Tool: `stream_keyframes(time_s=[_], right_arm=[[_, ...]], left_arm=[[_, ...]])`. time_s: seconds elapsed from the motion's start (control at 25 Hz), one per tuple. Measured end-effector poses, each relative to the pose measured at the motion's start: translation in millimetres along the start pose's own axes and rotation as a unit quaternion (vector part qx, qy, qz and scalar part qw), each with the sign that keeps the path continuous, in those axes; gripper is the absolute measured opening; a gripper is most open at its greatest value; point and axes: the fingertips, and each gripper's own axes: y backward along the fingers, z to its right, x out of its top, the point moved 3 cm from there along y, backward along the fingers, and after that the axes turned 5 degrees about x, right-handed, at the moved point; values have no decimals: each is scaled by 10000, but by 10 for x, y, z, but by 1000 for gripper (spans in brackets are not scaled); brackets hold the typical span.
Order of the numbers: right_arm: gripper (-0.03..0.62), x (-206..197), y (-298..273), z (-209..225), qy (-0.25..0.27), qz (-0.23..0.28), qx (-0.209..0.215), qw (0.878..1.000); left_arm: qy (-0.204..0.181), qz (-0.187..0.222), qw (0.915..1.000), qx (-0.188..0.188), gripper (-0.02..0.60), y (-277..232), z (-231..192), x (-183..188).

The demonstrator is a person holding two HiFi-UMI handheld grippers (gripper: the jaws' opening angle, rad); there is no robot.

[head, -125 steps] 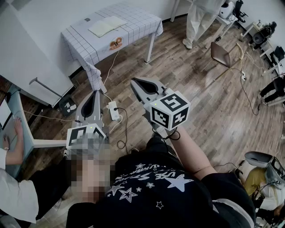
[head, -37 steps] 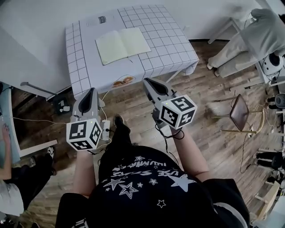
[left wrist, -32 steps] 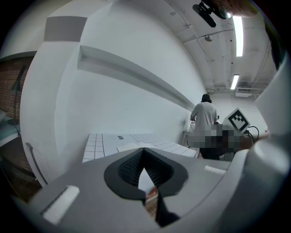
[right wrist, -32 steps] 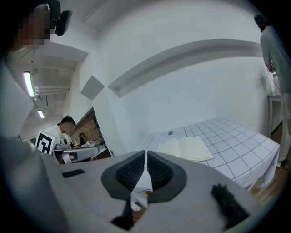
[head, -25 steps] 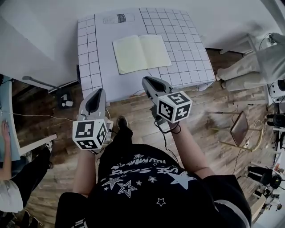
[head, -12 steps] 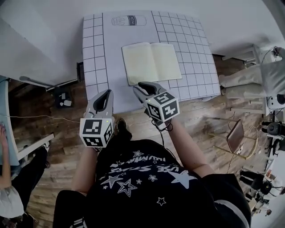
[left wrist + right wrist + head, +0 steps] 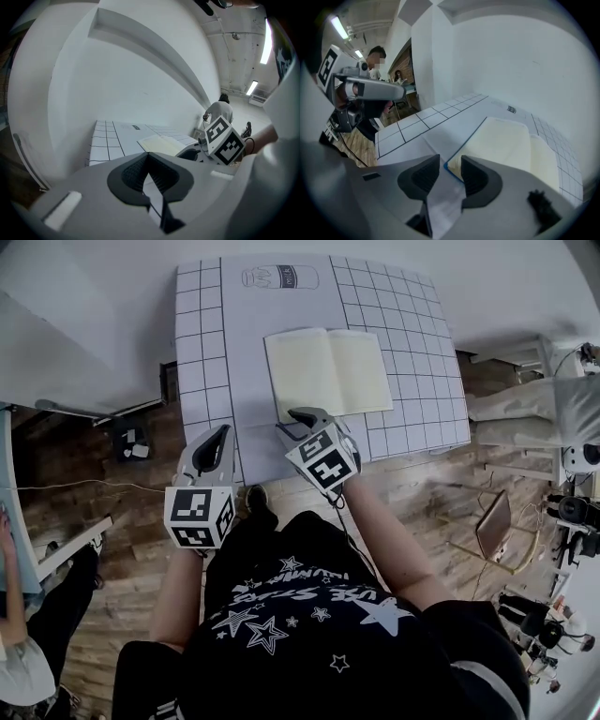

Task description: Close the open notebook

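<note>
Two grippers | we hold the left gripper [image 7: 218, 434] clenched, empty, by the near edge of the table [image 7: 202, 343] | our right gripper [image 7: 298, 416]: jaws have just been opening, now apart round the near left corner of the open notebook [image 7: 328, 371], not pressing it | notebook lies flat on the table

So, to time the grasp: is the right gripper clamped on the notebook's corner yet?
No: on the right gripper the jaws have just been opening and stand apart, the corner of the notebook showing between them, unpressed.
</note>
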Motion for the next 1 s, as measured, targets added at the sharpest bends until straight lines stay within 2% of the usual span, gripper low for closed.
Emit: stream_keyframes(time_s=[0.12,0.32,0.4,0.52,0.64,0.8,1.0], right_arm=[[143,-25,-85,-17,230,-343,-53,9991],[138,-26,-124,-11,247,-519,-40,9983],[83,-25,-120,10,163,-506,5,9986],[60,-11,-117,17,116,-485,88,9987],[29,7,-113,19,111,-432,49,9990],[23,29,-61,29,29,-288,29,9996],[23,171,192,45,-208,239,56,9995]], left_arm=[[12,6,10000,28,8,-32,-60,2],[47,46,10000,75,8,-59,-125,29],[64,57,9999,78,8,-54,-125,38],[57,64,9999,69,8,-54,-118,45],[17,61,10000,59,8,-54,-105,53],[-52,64,9999,63,8,-25,-63,71],[-238,79,9996,93,8,22,67,131]])
